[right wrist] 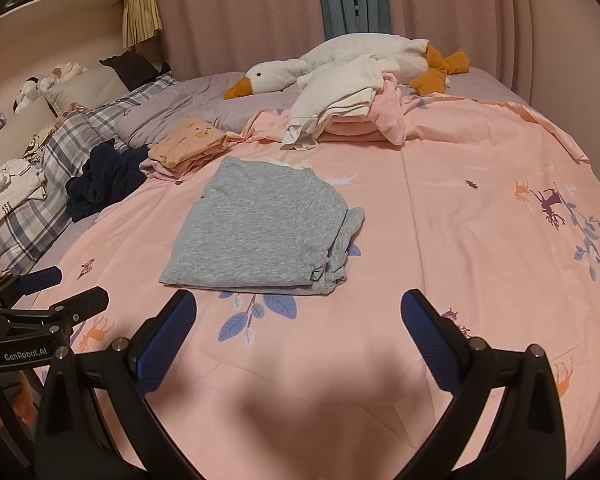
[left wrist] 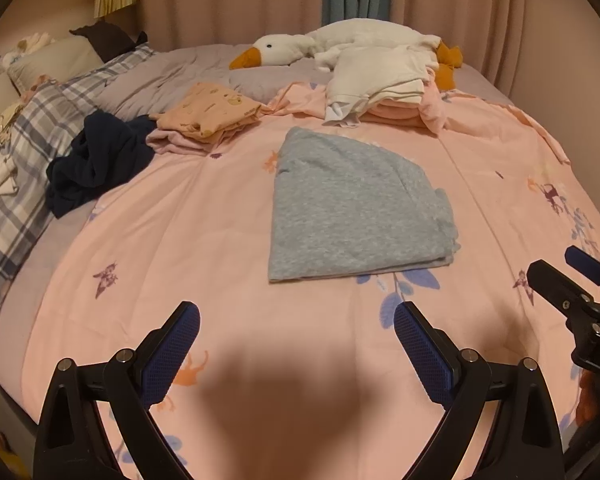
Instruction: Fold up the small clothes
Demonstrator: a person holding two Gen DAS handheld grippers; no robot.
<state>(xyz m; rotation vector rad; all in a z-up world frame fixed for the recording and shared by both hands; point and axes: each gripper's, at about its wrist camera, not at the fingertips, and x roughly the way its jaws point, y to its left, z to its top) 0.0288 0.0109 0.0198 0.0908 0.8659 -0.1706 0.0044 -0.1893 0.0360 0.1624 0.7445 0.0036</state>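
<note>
— Grey folded garment (left wrist: 352, 208), where does it lie?
— Flat on the pink bedspread (left wrist: 180, 240), just ahead of both claws, touching neither.
— And the claws?
— Left claw (left wrist: 296, 344) spread wide, holding nothing; right claw (right wrist: 298, 334) the same.
— What else lies on the bed?
— A navy garment (left wrist: 96, 164) crumpled at the left, a folded orange piece (left wrist: 212, 114) beside it, and a plush goose (left wrist: 340, 44) at the far side.

black gripper arms (left wrist: 296, 316), blue textured pads (right wrist: 164, 344), silver screws
</note>
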